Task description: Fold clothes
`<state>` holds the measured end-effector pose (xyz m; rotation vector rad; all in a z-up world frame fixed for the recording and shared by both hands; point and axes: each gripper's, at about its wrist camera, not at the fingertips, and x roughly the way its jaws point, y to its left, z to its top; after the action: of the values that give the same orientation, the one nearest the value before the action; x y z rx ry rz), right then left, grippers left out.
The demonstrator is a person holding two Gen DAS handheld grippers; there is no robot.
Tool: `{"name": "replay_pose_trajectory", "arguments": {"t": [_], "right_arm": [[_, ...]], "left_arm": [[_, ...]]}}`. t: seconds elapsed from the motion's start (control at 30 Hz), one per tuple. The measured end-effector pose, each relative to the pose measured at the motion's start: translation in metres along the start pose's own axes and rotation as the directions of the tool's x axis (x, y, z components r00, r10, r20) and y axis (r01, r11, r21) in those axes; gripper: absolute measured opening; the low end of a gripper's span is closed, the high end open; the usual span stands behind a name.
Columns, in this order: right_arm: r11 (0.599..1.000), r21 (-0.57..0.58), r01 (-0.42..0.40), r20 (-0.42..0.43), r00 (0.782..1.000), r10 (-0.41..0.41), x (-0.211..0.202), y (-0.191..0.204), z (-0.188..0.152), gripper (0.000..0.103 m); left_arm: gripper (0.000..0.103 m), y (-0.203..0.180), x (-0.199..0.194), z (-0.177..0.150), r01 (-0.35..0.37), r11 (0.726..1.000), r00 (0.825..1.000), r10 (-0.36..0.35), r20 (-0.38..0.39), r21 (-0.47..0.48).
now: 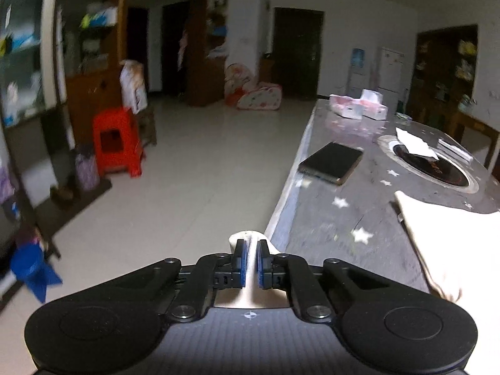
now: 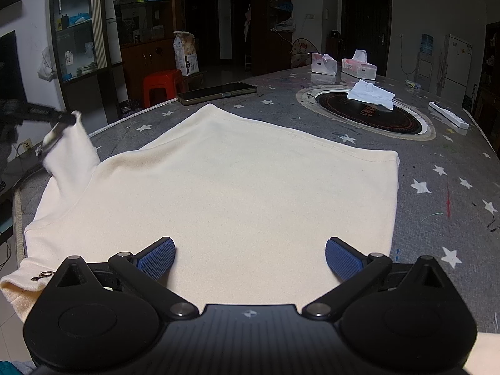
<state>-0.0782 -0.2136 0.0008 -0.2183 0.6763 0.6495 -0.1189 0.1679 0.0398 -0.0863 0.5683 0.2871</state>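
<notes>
Cream garment (image 2: 218,193) spread on star-print table (image 2: 437,162).
We see left gripper (image 1: 250,261) pinching its lifted sleeve; right gripper (image 2: 250,257) spread wide above it.

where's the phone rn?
The phone lies flat on the star-print table near its far left edge, just beyond the cream garment and left of the round inset cooktop; left wrist view shows it too.

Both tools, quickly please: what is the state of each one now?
Left tool: closed on a fold of the cream garment.
Right tool: open, holding nothing, over the garment.
</notes>
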Motion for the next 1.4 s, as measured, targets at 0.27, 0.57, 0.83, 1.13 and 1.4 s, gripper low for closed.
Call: {"name": "replay_pose_trajectory", "arguments": {"t": [0.27, 0.57, 0.83, 1.13, 1.4], "right_arm": [[1.0, 0.001, -0.001, 0.0, 1.0, 0.001, 0.0, 0.0, 0.0, 0.103], [1.0, 0.0, 0.001, 0.0, 1.0, -0.001, 0.0, 0.0, 0.0, 0.103], [1.0, 0.001, 0.001, 0.0, 1.0, -0.001, 0.0, 0.001, 0.0, 0.103], [1.0, 0.001, 0.0, 0.0, 1.0, 0.0, -0.001, 0.001, 0.0, 0.103], [1.0, 0.001, 0.001, -0.001, 1.0, -0.001, -0.001, 0.001, 0.0, 0.103]], "left_arm": [[0.011, 0.001, 0.036, -0.002, -0.18, 0.982, 0.982, 0.184, -0.052, 0.064], [0.011, -0.044, -0.021, -0.005, 0.161, 0.987, 0.986, -0.162, -0.032, -0.016], [0.011, -0.115, -0.029, -0.014, 0.467, 0.884, 0.881, -0.465, -0.084, 0.002], [0.011, -0.121, -0.015, -0.015, 0.463, 0.886, 0.879, -0.462, -0.114, -0.018], [0.03, -0.14, 0.003, -0.019, 0.453, 0.891, 0.877, -0.447, -0.176, -0.008]]}}
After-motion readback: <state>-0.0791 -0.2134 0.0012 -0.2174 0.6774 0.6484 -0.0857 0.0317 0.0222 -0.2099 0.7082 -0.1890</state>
